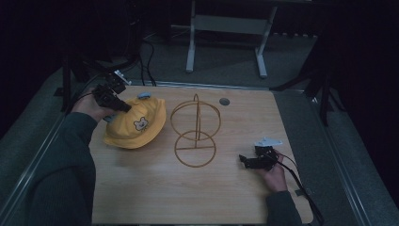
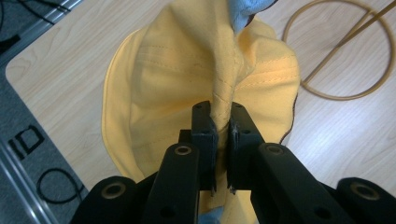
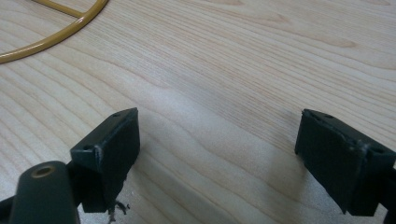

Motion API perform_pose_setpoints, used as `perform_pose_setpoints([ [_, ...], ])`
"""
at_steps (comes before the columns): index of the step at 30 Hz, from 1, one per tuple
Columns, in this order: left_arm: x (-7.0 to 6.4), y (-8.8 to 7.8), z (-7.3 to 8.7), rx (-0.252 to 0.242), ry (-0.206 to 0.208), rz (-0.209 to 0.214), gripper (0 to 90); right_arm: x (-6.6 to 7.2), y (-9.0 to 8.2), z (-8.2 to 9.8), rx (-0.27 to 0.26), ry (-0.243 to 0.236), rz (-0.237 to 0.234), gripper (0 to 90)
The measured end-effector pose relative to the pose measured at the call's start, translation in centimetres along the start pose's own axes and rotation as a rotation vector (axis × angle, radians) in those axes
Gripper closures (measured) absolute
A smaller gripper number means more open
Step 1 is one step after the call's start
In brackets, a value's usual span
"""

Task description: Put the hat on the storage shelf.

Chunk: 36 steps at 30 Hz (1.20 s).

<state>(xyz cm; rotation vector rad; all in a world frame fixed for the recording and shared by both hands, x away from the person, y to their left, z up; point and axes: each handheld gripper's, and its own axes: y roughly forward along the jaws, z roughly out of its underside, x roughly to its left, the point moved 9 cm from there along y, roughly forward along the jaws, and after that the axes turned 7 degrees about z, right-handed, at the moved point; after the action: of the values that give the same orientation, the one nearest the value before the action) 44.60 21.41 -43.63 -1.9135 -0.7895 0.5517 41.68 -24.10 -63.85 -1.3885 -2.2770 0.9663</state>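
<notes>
A yellow bucket hat (image 1: 136,125) with a small bear patch and a blue lining sits at the table's left, one edge lifted. My left gripper (image 1: 123,107) is shut on a pinched fold of the hat's brim. In the left gripper view the hat (image 2: 182,65) hangs bunched from my left gripper (image 2: 221,123), its fabric squeezed between the two pads. A gold wire hat stand (image 1: 195,134) rises at the table's middle, and its ring base (image 2: 345,51) lies past the hat. My right gripper (image 1: 243,160) rests low on the table at the right, open (image 3: 217,149), with bare wood between its jaws.
The wooden table (image 1: 188,193) has a metal rim along its left side (image 2: 28,154). A small round grommet (image 1: 224,101) sits near the far edge. A curve of the stand's ring (image 3: 60,32) lies ahead of my right gripper. A white desk frame (image 1: 226,28) stands behind.
</notes>
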Motion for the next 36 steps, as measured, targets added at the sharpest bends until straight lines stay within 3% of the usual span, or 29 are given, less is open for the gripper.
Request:
perform_pose_setpoints([
  [15,-0.3,-1.3,-1.1,-0.019,0.021,-0.004,83.6,0.0,0.0,0.0,0.000,0.000,0.000,13.8],
  [29,-0.8,-2.5,-1.8,-0.071,0.041,0.025,83.7,0.0,0.0,0.0,-0.001,-0.002,0.000,13.8],
  [36,-0.7,-2.9,-2.0,-0.075,0.045,0.008,83.7,0.0,0.0,0.0,-0.001,-0.002,0.000,13.8],
])
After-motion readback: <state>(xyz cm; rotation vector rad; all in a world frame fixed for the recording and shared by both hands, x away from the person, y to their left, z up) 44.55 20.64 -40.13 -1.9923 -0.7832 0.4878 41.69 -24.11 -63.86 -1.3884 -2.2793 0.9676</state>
